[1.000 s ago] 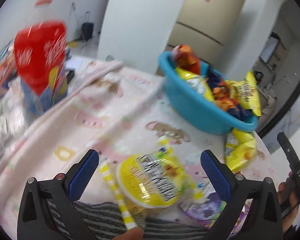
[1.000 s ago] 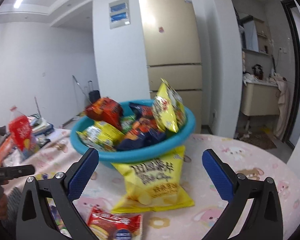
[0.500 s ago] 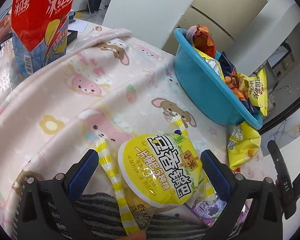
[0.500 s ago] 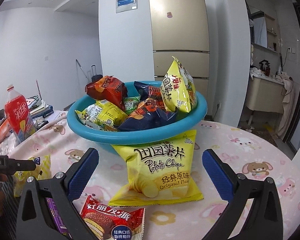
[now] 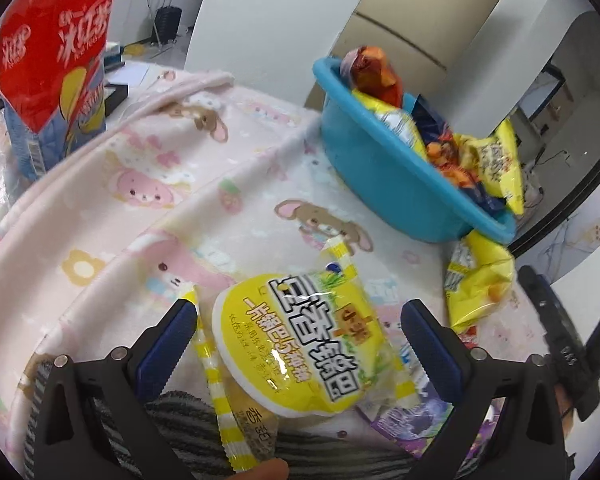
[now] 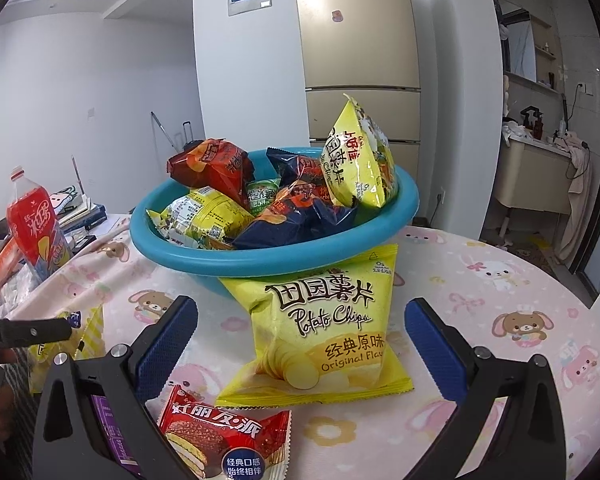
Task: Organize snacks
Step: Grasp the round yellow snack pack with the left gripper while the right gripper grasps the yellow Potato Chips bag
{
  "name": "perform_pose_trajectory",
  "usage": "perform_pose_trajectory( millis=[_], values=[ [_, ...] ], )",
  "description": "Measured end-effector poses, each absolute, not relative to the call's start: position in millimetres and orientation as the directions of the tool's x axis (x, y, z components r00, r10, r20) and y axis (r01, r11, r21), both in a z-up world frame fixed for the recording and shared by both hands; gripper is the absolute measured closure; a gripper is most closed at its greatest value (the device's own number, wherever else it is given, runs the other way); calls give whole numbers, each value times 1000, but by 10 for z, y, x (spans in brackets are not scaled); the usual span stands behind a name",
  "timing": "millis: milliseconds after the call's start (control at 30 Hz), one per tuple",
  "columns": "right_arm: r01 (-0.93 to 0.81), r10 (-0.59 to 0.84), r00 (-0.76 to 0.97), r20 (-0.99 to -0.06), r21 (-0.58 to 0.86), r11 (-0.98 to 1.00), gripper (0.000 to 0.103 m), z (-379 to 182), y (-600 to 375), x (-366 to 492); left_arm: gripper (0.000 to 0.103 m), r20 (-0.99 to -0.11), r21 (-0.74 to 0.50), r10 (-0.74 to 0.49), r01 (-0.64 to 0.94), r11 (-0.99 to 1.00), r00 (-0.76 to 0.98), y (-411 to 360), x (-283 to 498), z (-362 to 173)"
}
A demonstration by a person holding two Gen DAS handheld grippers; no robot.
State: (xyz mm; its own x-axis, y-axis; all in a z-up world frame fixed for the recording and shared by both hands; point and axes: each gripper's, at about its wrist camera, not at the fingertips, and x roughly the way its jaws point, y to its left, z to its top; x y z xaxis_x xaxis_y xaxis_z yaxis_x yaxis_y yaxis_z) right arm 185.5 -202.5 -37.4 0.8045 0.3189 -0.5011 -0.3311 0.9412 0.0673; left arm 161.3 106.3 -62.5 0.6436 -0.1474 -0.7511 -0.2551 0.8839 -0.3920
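Worktop (image 6: 500, 280): round, covered by a pink cloth with cartoon animal prints.

Basin (image 6: 204, 262): blue plastic, ahead of the right fingers and ahead and to the right of the left fingers; heaped with snack bags in red, yellow, dark blue and green, one yellow bag standing upright at its right rim.

Drink bottle (image 5: 56, 64): red label, blue base, upright, far ahead and to the left of the left fingers, at the edge of the cloth.

Potato chip bag (image 6: 320, 320): yellow, lying on the cloth between the right fingers and ahead of them, its top edge leaning against the basin wall.

Rice cracker pack (image 5: 300, 340): yellow and white round print, striped seam, lying between the left fingers and touching neither pad clearly; its near end rests on a grey striped sleeve (image 5: 188, 428).

Chocolate pie packet (image 6: 220, 436): red, flat on the cloth, close below and between the right fingers.

Purple packet (image 5: 412, 428): partly hidden, beside the right-hand pad of the left fingers.

Left gripper (image 5: 300, 320): fingers spread wide, released, straddling the rice cracker pack.

Right gripper (image 6: 302, 320): fingers spread wide, released, holding nothing.
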Motion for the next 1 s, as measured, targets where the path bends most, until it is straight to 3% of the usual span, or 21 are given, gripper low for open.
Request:
perform_pose_trajectory(
  millis=[233, 600, 833, 1000],
  values=[
    [-331, 314, 799, -514, 60, 942, 0, -394, -2001, 1868, 0, -768, -317, -87, -259, 913, 634, 992, 1666, -682],
    [-317, 326, 776, -540, 112, 942, 0, -445, -2075, 1934, 0, -760, -384, -145, -257, 887, 634, 1080, 1671, -743],
    [-317, 358, 732, -580, 175, 932, 0, -530, -2141, 2050, 11, -738, -415, -175, -234, 879, 651, 1087, 1625, -706],
    [-326, 325, 705, -631, 118, 938, 0, -635, -2045, 2113, 19, -708, -433, -198, -196, 880, 677, 1051, 1587, -647]
  ],
)
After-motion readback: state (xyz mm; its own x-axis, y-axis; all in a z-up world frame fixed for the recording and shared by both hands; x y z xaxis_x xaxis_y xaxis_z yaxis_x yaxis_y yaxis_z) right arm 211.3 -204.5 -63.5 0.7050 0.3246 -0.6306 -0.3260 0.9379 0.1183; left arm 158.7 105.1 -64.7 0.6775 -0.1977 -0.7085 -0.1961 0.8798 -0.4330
